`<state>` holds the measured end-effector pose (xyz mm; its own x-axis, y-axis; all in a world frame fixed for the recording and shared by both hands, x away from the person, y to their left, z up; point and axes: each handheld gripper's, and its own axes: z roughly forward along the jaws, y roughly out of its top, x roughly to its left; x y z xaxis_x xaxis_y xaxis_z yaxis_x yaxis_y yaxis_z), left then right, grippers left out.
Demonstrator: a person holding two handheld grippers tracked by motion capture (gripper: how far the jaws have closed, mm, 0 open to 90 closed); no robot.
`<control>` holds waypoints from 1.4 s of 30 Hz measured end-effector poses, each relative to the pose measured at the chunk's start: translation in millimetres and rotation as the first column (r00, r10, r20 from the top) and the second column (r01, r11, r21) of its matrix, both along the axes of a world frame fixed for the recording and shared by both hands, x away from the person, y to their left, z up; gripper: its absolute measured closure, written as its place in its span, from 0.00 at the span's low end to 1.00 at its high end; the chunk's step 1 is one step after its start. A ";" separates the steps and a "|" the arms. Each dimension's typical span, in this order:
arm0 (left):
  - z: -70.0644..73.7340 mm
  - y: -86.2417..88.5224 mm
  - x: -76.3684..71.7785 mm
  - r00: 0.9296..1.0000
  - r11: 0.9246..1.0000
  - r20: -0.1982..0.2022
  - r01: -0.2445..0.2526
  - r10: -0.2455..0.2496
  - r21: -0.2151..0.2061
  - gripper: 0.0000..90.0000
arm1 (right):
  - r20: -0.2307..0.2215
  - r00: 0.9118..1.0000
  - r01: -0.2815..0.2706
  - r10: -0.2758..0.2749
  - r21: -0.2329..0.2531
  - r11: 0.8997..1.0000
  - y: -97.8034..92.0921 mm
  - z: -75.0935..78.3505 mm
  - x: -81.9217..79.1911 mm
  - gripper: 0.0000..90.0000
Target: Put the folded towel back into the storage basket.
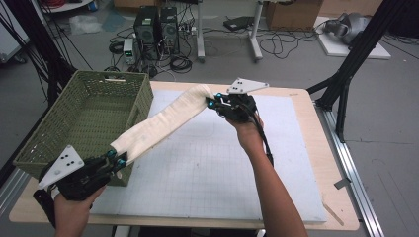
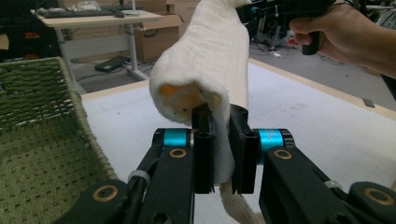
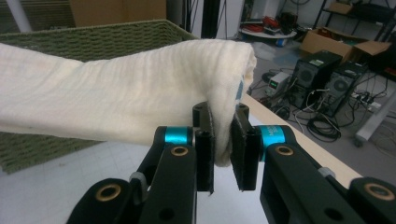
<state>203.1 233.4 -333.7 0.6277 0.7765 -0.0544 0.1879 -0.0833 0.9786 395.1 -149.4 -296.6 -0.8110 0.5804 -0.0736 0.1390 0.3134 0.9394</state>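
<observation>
Aloft beside the green basket (image 1: 129, 101), a cream towel (image 1: 163, 122) between both claws.

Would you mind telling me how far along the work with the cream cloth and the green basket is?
Done: the cloth is folded into a long strip and lifted off the mat. In hand: the left gripper pinches one end and the right gripper the other, so it hangs stretched between them beside the basket. Left: probably laying it in the basket, which looks empty.
</observation>
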 end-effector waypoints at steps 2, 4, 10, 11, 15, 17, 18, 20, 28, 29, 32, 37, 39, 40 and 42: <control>1.2 4.4 -1.5 1.000 1.000 0.005 -0.008 0.008 -0.001 0.90 | -0.002 1.000 -0.009 0.009 0.001 1.000 8.1 2.7 3.2 0.90; 2.1 8.7 -3.3 1.000 1.000 0.009 -0.018 0.018 -0.004 0.90 | 0.002 1.000 -0.012 0.012 0.000 1.000 11.9 4.0 4.8 0.90; 4.4 22.4 -7.9 0.998 0.999 0.021 -0.052 0.052 -0.011 0.90 | -0.003 0.999 -0.034 0.034 -0.004 0.999 36.0 6.6 16.0 0.90; 5.0 24.7 -8.7 0.998 0.998 0.024 -0.059 0.059 -0.013 0.90 | -0.004 0.999 -0.038 0.038 -0.008 0.999 40.3 6.6 18.2 0.90; 6.5 34.7 -10.7 0.996 0.997 0.030 -0.081 0.082 -0.017 0.90 | -0.009 0.998 -0.058 0.058 -0.010 0.998 62.1 7.2 29.1 0.90; 6.9 39.6 -10.4 0.995 0.995 0.032 -0.096 0.096 -0.016 0.90 | -0.013 0.998 -0.061 0.061 -0.009 0.998 70.5 7.0 33.0 0.90; 7.1 42.4 -10.1 0.994 0.995 0.031 -0.100 0.101 -0.015 0.90 | -0.013 0.998 -0.065 0.065 -0.009 0.998 74.4 6.9 35.3 0.90; 7.7 47.3 -9.5 0.993 0.994 0.032 -0.113 0.113 -0.017 0.90 | -0.017 0.998 -0.068 0.068 -0.014 0.998 82.5 7.7 39.3 0.90; 10.3 59.7 -11.8 0.982 0.984 0.057 -0.179 0.180 -0.019 0.90 | -0.021 0.997 -0.078 0.078 0.000 0.997 108.0 9.7 50.9 0.90; 10.4 60.8 -12.2 0.980 0.982 0.060 -0.190 0.191 -0.017 0.90 | -0.017 0.997 -0.079 0.079 -0.008 0.997 112.0 10.1 52.7 0.90; 10.8 64.3 -11.8 0.973 0.975 0.068 -0.220 0.221 -0.013 0.90 | -0.013 0.997 -0.079 0.079 -0.013 0.997 123.9 11.8 57.1 0.90; 13.6 76.6 -12.1 0.961 0.963 0.068 -0.268 0.268 -0.006 0.90 | -0.009 0.996 -0.093 0.093 -0.027 0.995 147.3 16.3 66.5 0.90; 13.1 78.8 -12.2 0.959 0.961 0.065 -0.275 0.275 -0.007 0.90 | -0.007 0.995 -0.101 0.101 -0.032 0.994 156.1 17.8 69.1 0.90; 12.4 81.3 -12.4 0.958 0.960 0.061 -0.281 0.281 -0.007 0.90 | -0.009 0.994 -0.105 0.105 -0.035 0.994 160.6 17.8 70.5 0.90; 11.3 86.0 -13.5 0.955 0.956 0.055 -0.292 0.292 -0.014 0.90 | -0.017 0.994 -0.111 0.111 -0.042 0.993 169.7 17.4 72.7 0.90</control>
<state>189.6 319.4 -322.4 0.3755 0.9263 -0.0304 0.1480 -0.0275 0.9886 467.8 20.3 -279.2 -0.8713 0.4834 -0.0844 0.1148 0.3680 0.9227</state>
